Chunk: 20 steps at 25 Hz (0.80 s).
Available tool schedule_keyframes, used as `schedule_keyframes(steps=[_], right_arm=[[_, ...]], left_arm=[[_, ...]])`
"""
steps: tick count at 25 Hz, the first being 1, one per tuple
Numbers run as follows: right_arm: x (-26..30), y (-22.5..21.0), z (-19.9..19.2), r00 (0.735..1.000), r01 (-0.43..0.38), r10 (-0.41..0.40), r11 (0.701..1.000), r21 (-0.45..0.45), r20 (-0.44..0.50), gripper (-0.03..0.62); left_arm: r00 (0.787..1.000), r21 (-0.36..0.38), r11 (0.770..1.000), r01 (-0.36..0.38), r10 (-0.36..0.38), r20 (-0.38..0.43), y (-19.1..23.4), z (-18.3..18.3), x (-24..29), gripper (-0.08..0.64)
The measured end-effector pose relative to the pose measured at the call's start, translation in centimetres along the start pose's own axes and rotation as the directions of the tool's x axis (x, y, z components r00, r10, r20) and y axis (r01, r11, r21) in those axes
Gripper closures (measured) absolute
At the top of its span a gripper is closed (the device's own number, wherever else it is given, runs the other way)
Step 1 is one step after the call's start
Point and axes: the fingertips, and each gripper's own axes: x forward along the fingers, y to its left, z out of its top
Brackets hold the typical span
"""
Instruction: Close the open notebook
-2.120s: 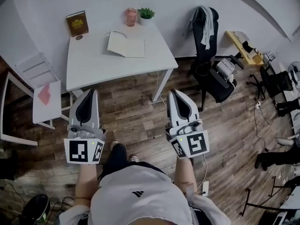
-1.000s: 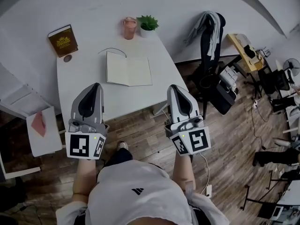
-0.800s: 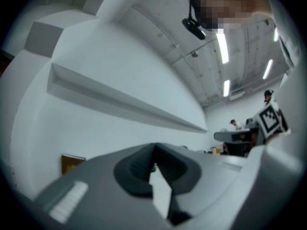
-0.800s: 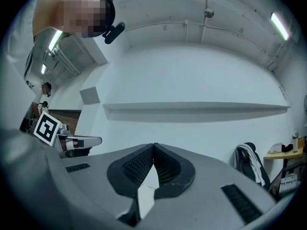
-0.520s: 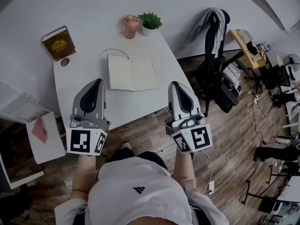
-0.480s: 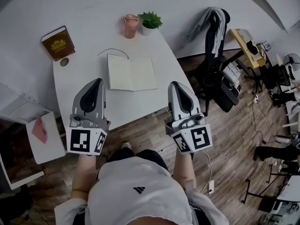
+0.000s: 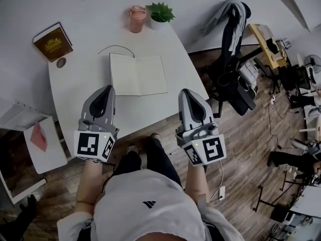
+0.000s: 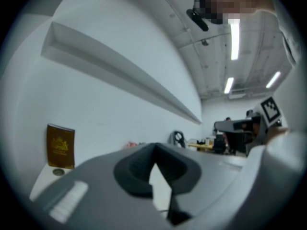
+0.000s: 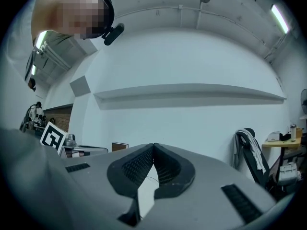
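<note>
Both grippers are clenched on nothing. In its own view the left gripper [image 8: 153,146] shows its jaws pressed tip to tip with no object between them, and the right gripper [image 9: 153,146] shows the same. In the head view they hang side by side at the near edge of the white table [image 7: 70,92], the left one over the tabletop, the right one across the edge toward its right end. The notebook [image 7: 138,74] lies spread flat, pages up, about mid-table. It sits just beyond the two grippers, between their lines, and touches neither. Farther off are a brown book [image 7: 52,35] at the far left, and a pink cup [image 7: 136,18] and a small plant [image 7: 160,12] at the far edge. None of the task is done, as I judge it: only the approach is in hand. What is left is to reach one side of the notebook, lift it and fold it over onto the other
</note>
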Motion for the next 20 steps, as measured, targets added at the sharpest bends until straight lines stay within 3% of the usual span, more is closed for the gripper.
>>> schedule_keyframes(steps=[4,9,16,20], right_arm=[[1.4,-1.0,-1.1,0.999,-0.028,0.028,0.999,0.019,-0.025,0.598],[3.3,-2.2,-2.1,0.996,-0.070,0.072,0.997,0.042,-0.048,0.598],[5.8,-3.3,-4.0,0.984,-0.142,0.149,0.987,0.070,-0.098,0.598],[6.9,-3.7,-4.7,0.973,-0.188,0.197,0.979,0.083,-0.119,0.598]], left_arm=[[0.997,-0.028,0.999,-0.046,0.045,-0.064,0.9,-2.5,1.1,0.551],[0.985,-0.126,0.985,-0.117,0.099,-0.142,2.3,-5.9,2.2,0.551],[0.942,-0.245,0.938,-0.244,0.170,-0.288,4.3,-12.7,3.2,0.538],[0.920,-0.298,0.904,-0.307,0.201,-0.337,4.8,-15.4,3.5,0.469]])
